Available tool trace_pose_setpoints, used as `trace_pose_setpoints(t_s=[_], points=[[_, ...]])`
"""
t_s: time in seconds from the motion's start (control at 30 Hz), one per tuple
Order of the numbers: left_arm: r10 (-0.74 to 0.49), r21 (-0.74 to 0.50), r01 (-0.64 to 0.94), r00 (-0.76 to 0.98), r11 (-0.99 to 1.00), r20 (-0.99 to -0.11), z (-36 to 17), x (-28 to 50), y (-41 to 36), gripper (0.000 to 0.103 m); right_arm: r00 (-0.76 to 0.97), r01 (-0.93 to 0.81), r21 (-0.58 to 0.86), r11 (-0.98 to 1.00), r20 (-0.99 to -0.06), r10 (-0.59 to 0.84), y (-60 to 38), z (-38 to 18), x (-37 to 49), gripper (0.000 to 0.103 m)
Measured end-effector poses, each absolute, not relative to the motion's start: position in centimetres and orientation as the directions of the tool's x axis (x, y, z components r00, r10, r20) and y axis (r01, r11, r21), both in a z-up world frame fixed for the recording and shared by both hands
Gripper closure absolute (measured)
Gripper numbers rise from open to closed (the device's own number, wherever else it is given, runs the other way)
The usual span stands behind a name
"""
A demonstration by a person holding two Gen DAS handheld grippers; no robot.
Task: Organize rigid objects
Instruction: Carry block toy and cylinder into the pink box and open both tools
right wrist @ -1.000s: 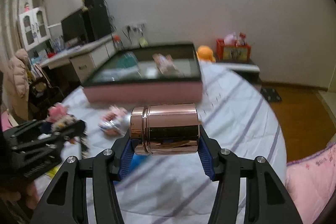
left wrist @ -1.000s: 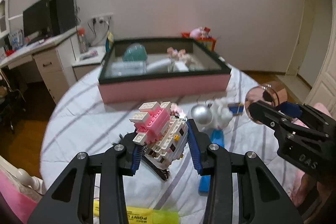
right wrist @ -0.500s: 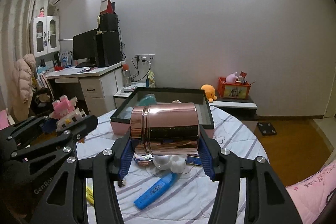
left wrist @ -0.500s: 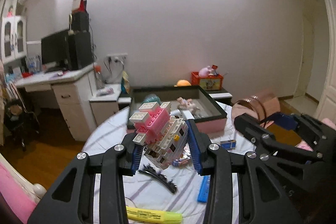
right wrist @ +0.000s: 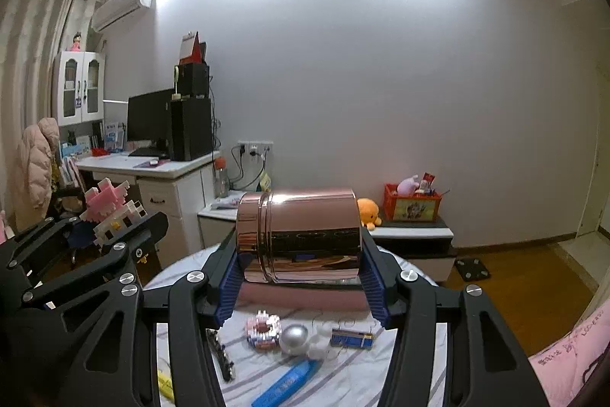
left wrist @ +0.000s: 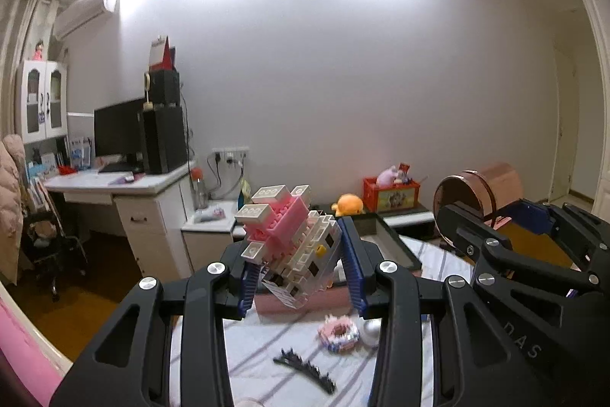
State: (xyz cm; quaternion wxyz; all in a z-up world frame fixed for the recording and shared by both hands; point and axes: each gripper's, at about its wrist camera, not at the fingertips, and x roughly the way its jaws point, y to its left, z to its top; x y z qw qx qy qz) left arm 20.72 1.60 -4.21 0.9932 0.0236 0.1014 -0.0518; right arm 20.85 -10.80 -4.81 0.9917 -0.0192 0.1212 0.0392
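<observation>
Both grippers have risen since the earlier frames, so that the views now look across the room rather than down on the table. Left gripper [left wrist: 297, 269]: jaws clamped on a pink-and-white brick model [left wrist: 289, 246], which sits tilted between the blue pads and is lifted clear of the table. Right gripper [right wrist: 301, 277]: jaws clamped on a shiny copper-coloured canister [right wrist: 301, 241], held on its side with its lid end toward the left pad, also clear of the table. In the left wrist view the right gripper and its canister appear at the right edge; in the right wrist view the left gripper with the brick model appears at the left edge.

Below the grippers, on the striped tablecloth [right wrist: 343, 380], lie a black hair comb [left wrist: 305, 369], a yellow highlighter [right wrist: 164, 384], a blue bar-shaped item [right wrist: 286, 384], a pink-and-white brick ring [right wrist: 263, 327], a silver ball [right wrist: 293, 338] touching a white figure, and a small dark blue packet [right wrist: 350, 338]. Just beyond them stands a pink-walled box with a dark rim [left wrist: 396, 246], largely hidden behind the held objects.

Farther back: a white desk [right wrist: 152, 166] with a monitor and black speakers at left, and a low shelf with an orange plush toy [right wrist: 368, 210] and a red crate [right wrist: 411, 205] against the wall.
</observation>
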Motion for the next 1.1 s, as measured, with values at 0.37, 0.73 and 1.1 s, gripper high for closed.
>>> trace_pose_setpoints(t_s=[0.37, 0.73, 1.1], points=[[-0.084, 0.081, 0.097, 0.985, 0.992, -0.152, -2.8, 23.7, 1.0, 0.064, 0.979, -0.079, -0.045, 0.996, -0.193, 0.069, -10.7, -3.3, 23.2, 0.047], [-0.105, 0.122, 0.143, 0.955, 0.982, -0.277, -3.5, 35.4, -0.8, 0.064, 0.962, -0.076, -0.061, 0.995, -0.268, 0.057, -11.4, -3.8, 32.5, 0.047], [-0.076, 0.109, 0.181, 0.784, 0.977, -0.616, -13.6, 49.4, -2.1, 0.064, 0.821, -0.089, -0.051, 0.995, -0.569, 0.044, -12.0, -13.0, 45.3, 0.047]])
